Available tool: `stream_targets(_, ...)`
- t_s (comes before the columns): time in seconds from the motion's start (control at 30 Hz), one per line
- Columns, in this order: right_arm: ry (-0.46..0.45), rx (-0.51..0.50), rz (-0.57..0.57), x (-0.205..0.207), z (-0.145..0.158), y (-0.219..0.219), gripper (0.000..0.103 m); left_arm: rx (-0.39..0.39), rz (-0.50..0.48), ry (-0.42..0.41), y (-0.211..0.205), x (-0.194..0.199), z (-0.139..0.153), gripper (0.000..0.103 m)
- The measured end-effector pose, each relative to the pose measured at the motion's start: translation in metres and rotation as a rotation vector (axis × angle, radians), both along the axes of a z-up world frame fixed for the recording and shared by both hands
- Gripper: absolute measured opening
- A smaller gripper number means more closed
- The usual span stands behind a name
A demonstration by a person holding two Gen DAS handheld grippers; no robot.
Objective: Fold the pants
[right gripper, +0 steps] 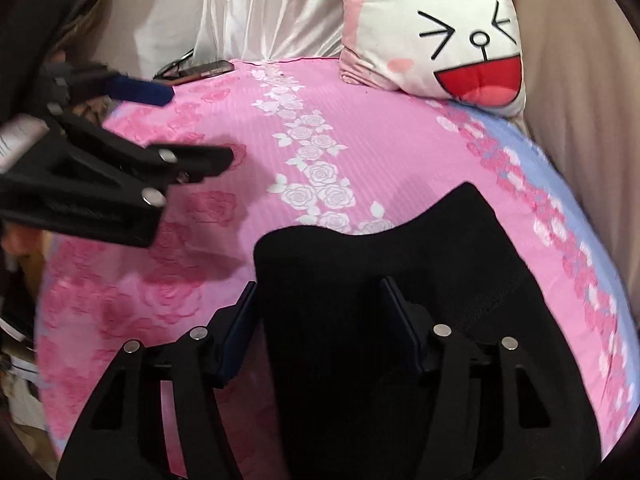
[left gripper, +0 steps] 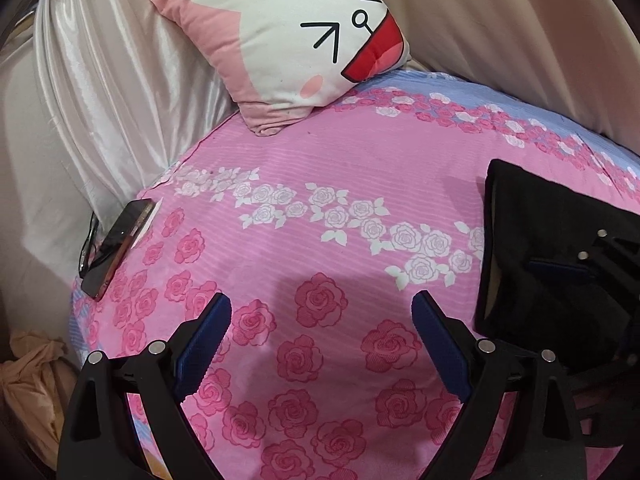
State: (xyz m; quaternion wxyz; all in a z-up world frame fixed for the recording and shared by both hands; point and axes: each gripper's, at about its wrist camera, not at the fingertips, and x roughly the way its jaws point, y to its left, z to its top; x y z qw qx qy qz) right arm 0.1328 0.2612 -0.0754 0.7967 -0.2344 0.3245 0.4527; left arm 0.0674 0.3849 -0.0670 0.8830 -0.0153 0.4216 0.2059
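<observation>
The black pants (right gripper: 360, 248) lie folded into a compact bundle on the pink rose-print bed sheet (right gripper: 320, 92). They also show at the right of the left wrist view (left gripper: 532, 216). My right gripper (right gripper: 318, 290) is open, with its jaws spread on either side of the bundle's near part. It also shows in the left wrist view (left gripper: 576, 256), over the pants. My left gripper (left gripper: 322, 308) is open and empty above bare sheet (left gripper: 300, 160), left of the pants. It shows blurred in the right wrist view (right gripper: 196, 128).
A pink and white rabbit cushion (left gripper: 296, 40) leans at the head of the bed. A phone (left gripper: 116, 244) and glasses (left gripper: 89, 246) lie at the bed's left edge. A satin drape (left gripper: 112, 80) hangs behind. A beige cloth (left gripper: 32, 384) sits low left.
</observation>
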Motion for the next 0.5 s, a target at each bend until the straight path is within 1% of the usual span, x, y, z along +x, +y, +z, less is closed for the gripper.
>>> stream_targets(0.03, 0.015, 0.007, -0.014, 0.005, 0.002, -0.001, 0.045, 0.004, 0.002, -0.001, 0.0, 0.0, 0.001, 0.09)
stream_targets(0.07, 0.052, 0.028, -0.023, 0.011, 0.008, -0.005, 0.035, 0.009, 0.007, -0.003, 0.0, 0.0, 0.003, 0.09)
stream_targets(0.1, 0.126, 0.078, -0.039, 0.021, 0.016, -0.015, 0.017, 0.011, 0.011, -0.005, 0.001, 0.0, 0.005, 0.09)
stream_targets(0.13, 0.199, 0.13, -0.044, 0.029, 0.022, -0.024, 0.017, 0.011, 0.017, -0.008, 0.003, 0.0, 0.008, 0.09)
stream_targets(0.17, 0.225, 0.155, -0.035, 0.03, 0.027, -0.029, 0.017, 0.012, 0.02, -0.014, 0.003, -0.001, 0.011, 0.09)
stream_targets(0.23, 0.242, 0.17, 0.013, 0.018, 0.035, -0.034, 0.017, 0.021, 0.025, -0.032, 0.005, -0.004, 0.019, 0.09)
stream_targets(0.27, 0.242, 0.162, 0.038, 0.009, 0.035, -0.032, 0.017, 0.028, 0.028, -0.037, 0.005, -0.005, 0.022, 0.09)
stream_targets(0.3, 0.224, 0.137, 0.067, -0.004, 0.03, -0.027, 0.017, 0.037, 0.032, -0.042, 0.006, -0.006, 0.025, 0.09)
stream_targets(0.37, 0.161, 0.064, 0.073, -0.019, 0.01, -0.013, 0.02, 0.042, 0.037, -0.045, 0.006, -0.004, 0.029, 0.09)
stream_targets(0.4, 0.105, 0.122, 0.086, -0.028, 0.006, -0.015, 0.037, 0.044, 0.041, -0.043, 0.006, -0.002, 0.03, 0.09)
stream_targets(0.43, 0.111, 0.125, 0.095, -0.03, 0.007, -0.014, 0.057, 0.042, 0.052, -0.043, 0.006, 0.001, 0.031, 0.09)
stream_targets(0.47, 0.126, 0.14, 0.088, -0.032, 0.011, -0.017, 0.059, 0.032, 0.056, -0.044, 0.006, 0.003, 0.033, 0.09)
stream_targets(0.5, 0.155, 0.186, 0.082, -0.033, 0.021, -0.025, 0.06, 0.023, 0.054, -0.044, 0.005, 0.004, 0.034, 0.09)
